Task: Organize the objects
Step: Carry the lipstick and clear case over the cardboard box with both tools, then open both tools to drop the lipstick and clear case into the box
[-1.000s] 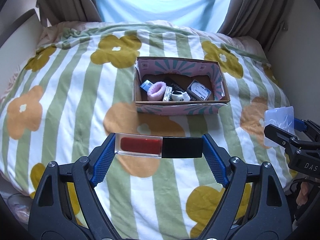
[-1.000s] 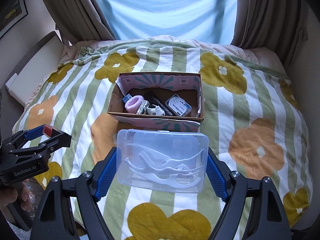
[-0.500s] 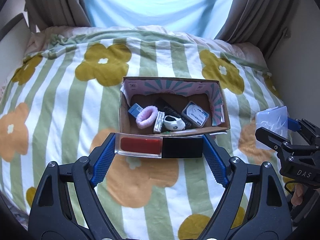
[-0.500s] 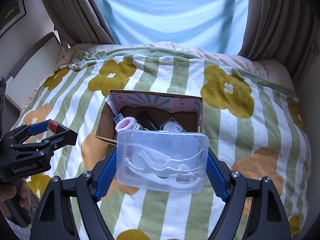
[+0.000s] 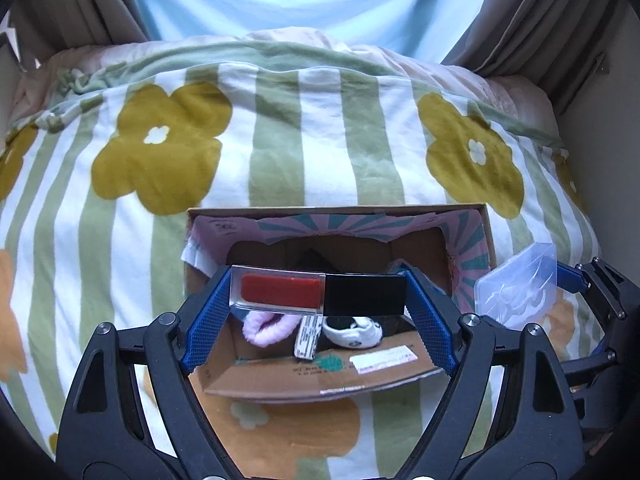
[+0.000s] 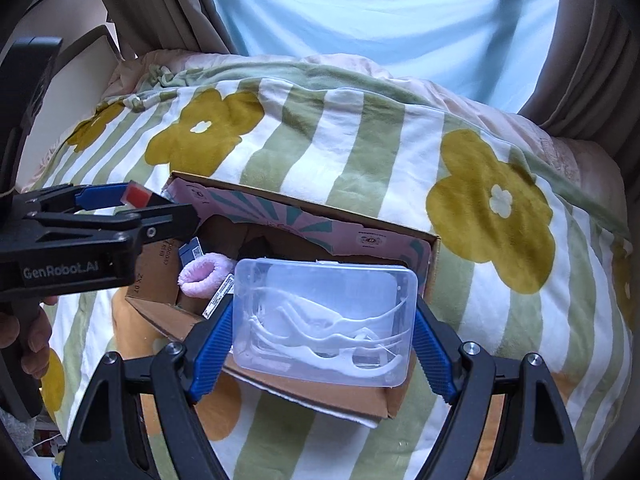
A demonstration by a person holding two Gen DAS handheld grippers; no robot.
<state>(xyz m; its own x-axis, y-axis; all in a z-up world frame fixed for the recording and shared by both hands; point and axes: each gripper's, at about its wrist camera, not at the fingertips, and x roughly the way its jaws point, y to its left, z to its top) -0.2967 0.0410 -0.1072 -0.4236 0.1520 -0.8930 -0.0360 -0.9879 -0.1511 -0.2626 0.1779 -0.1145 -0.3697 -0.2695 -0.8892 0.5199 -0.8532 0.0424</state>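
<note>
My left gripper (image 5: 319, 295) is shut on a lip gloss tube (image 5: 319, 294) with a red body and black cap, held crosswise above the open cardboard box (image 5: 476, 216). My right gripper (image 6: 323, 320) is shut on a clear plastic case of white floss picks (image 6: 323, 316), held over the box's near right part (image 6: 434, 240). The case also shows in the left wrist view (image 5: 518, 282). The left gripper with the tube's red end shows in the right wrist view (image 6: 132, 200). Inside the box lie a pink scrunchie (image 5: 266, 330), a white and black item (image 5: 352, 330) and a small blue box (image 6: 190, 252).
The box sits on a bed covered by a green-striped blanket (image 5: 320, 140) with yellow and orange flowers. Curtains (image 6: 360, 8) hang behind the bed. A white headboard or wall edge (image 6: 64, 92) stands at the left. A wall closes the right side.
Both grippers have moved forward toward the box and now hold their items above it. The box looks larger and nearer in both views.
</note>
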